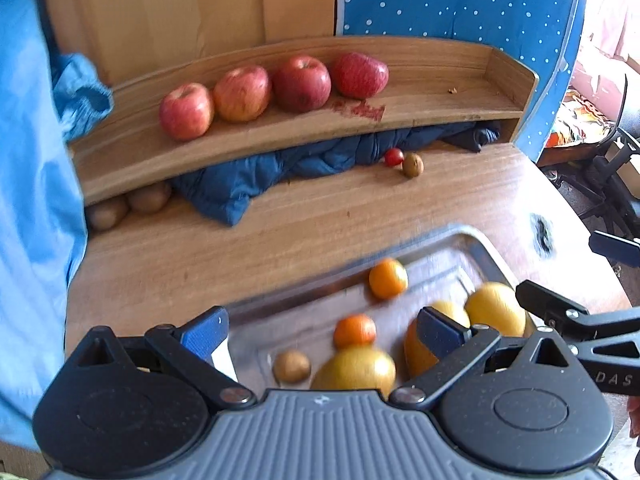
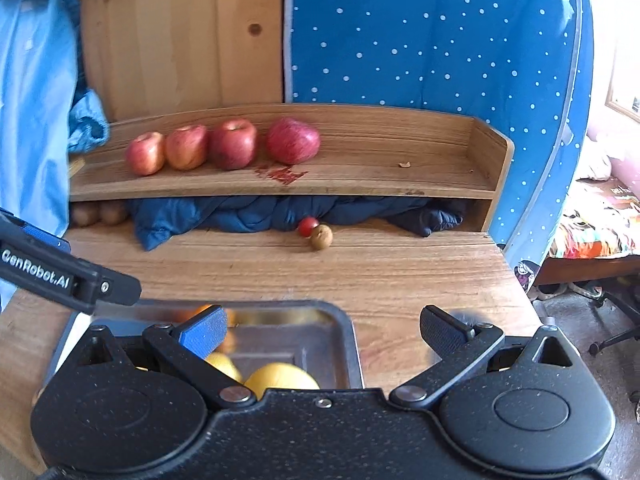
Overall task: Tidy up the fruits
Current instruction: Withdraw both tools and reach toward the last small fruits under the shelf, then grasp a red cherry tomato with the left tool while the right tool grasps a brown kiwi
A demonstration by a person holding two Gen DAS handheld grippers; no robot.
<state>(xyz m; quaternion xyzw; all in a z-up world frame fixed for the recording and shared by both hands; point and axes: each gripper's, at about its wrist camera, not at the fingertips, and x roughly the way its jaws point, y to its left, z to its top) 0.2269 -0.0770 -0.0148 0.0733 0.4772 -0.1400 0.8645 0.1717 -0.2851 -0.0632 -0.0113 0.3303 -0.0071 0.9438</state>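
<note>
Several red apples [image 1: 244, 94] stand in a row on a wooden shelf [image 1: 432, 92], also in the right wrist view [image 2: 232, 144]. A metal tray [image 1: 452, 240] on the table holds two small oranges [image 1: 387, 279], several yellow fruits [image 1: 496, 308] and a kiwi [image 1: 292, 366]. My left gripper [image 1: 324, 332] is open and empty above the tray's near side. My right gripper [image 2: 324, 330] is open and empty over the tray's right rim [image 2: 348, 328]; it shows at the right in the left wrist view [image 1: 560, 308]. A cherry tomato [image 2: 308, 227] and a kiwi [image 2: 321, 237] lie on the table below the shelf.
A dark blue jacket [image 1: 280, 172] is stuffed under the shelf, with two kiwis [image 1: 128, 204] at its left. A light blue garment [image 1: 36, 184] hangs at the left. The table's right edge [image 2: 516, 280] drops to the floor, with a chair base [image 2: 616, 332] beyond.
</note>
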